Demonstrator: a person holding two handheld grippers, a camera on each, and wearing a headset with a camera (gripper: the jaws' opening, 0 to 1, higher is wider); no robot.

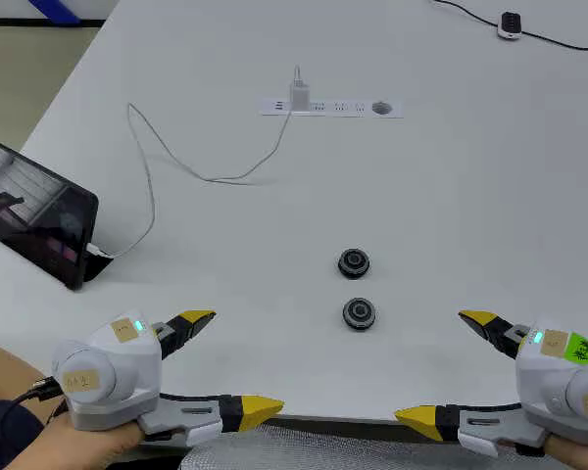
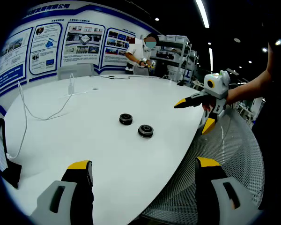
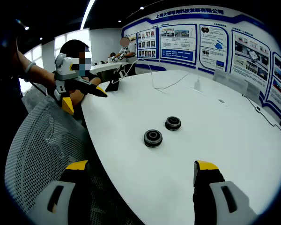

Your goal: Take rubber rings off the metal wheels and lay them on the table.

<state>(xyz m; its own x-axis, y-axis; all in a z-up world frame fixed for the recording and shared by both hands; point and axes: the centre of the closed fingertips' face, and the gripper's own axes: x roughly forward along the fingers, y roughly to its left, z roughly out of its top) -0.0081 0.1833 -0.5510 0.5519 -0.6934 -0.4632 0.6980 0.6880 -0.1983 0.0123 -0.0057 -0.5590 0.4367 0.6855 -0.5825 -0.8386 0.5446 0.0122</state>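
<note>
Two small metal wheels with black rubber rings lie flat on the white table point(image 1: 451, 196). One wheel point(image 1: 354, 262) point(image 2: 126, 119) point(image 3: 173, 123) is farther from me, the other point(image 1: 359, 313) point(image 2: 145, 131) point(image 3: 153, 138) lies closer to the front edge. My left gripper point(image 1: 233, 360) point(image 2: 143, 164) hovers at the front left, open, with nothing between its jaws. My right gripper point(image 1: 443, 368) point(image 3: 141, 165) hovers at the front right, also open and holding nothing. Both point inward at the wheels from well apart. Each also appears in the other's view: the right gripper point(image 2: 192, 117), the left gripper point(image 3: 86, 102).
A white power strip point(image 1: 331, 107) with a plugged charger point(image 1: 300, 95) lies at the back. Its cable point(image 1: 176, 162) runs to a propped tablet point(image 1: 37, 227) at the left. A small device point(image 1: 511, 24) sits at the far right. A mesh chair point(image 3: 42, 154) is at the table's front edge.
</note>
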